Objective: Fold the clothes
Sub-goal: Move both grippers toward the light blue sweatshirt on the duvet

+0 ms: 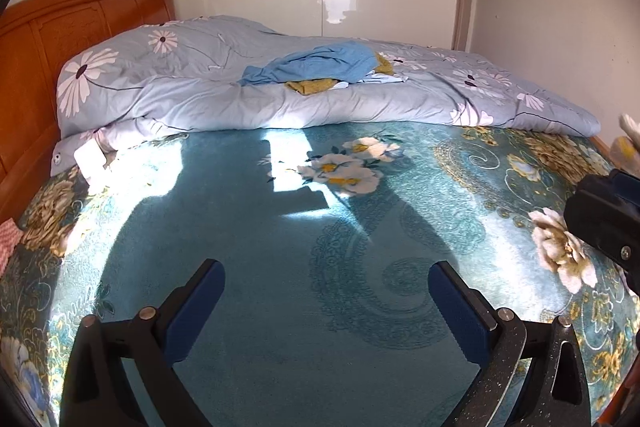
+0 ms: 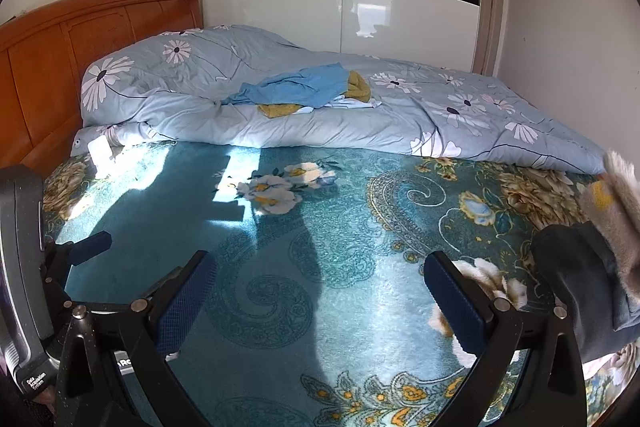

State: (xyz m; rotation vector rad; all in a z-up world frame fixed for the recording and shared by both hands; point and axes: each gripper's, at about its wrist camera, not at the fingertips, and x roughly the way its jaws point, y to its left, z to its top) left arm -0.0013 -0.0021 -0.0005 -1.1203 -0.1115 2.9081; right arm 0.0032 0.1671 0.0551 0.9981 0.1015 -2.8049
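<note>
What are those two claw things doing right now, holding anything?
Left gripper: open, holding nothing, above the teal floral bedspread.
Right gripper: open, holding nothing.

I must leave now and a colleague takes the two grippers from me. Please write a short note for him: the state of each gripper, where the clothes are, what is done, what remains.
Left gripper: open, holds nothing, above the teal floral blanket.
Right gripper: open, holds nothing, above the same blanket.
Clothes: a crumpled pile on the light blue quilt at the far side of the bed, with a blue garment on top and a mustard-yellow one partly under it. A dark garment lies at the right edge, near the right gripper.
Done: nothing folded in view.
Left: bring each garment to the flat blanket, fold it.
</note>
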